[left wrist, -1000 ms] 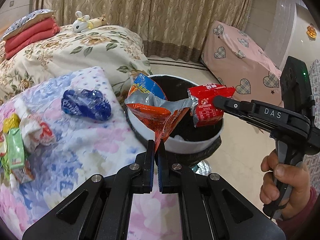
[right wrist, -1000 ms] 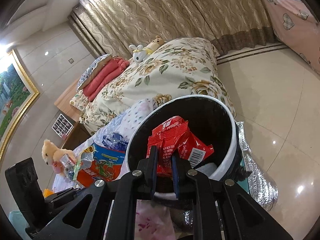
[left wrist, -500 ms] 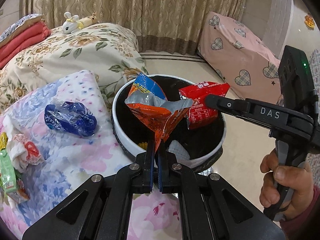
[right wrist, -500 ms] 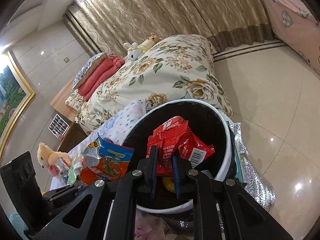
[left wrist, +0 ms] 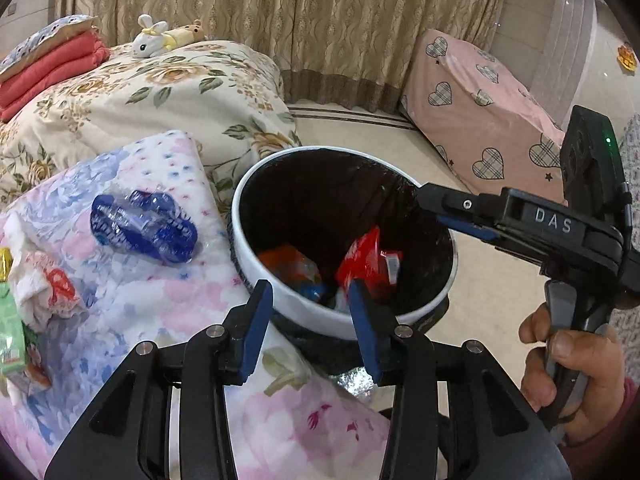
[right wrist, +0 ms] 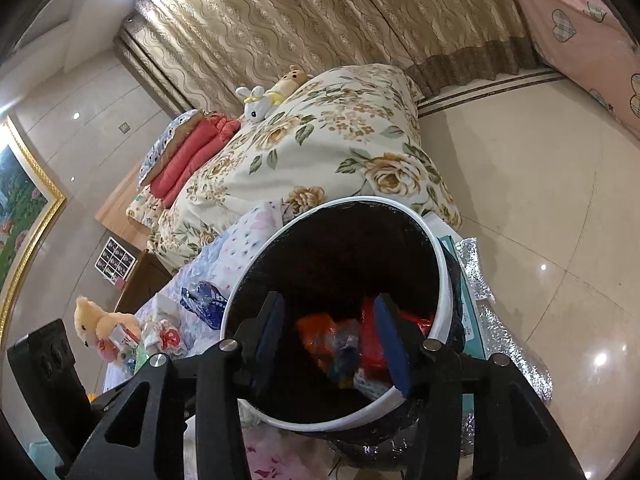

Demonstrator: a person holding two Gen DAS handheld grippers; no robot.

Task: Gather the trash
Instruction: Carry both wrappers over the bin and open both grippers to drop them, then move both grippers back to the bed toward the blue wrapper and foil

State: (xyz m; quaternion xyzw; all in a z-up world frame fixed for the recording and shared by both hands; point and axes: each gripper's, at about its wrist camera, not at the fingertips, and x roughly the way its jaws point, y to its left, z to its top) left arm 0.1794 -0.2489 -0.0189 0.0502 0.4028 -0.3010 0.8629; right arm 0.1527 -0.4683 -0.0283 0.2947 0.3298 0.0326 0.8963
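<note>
**Both grippers let go over the bin**

The left gripper and right gripper had just been opening; jaws stood apart, nothing between them. The orange packet and red packet lay inside the trash bin.

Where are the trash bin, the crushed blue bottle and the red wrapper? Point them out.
trash bin (left wrist: 256, 184), left wrist view, white rim on its left side.
crushed blue bottle (left wrist: 140, 226), left wrist view, middle of its body.
red wrapper (left wrist: 362, 260), left wrist view, its red face inside the bin.
</note>
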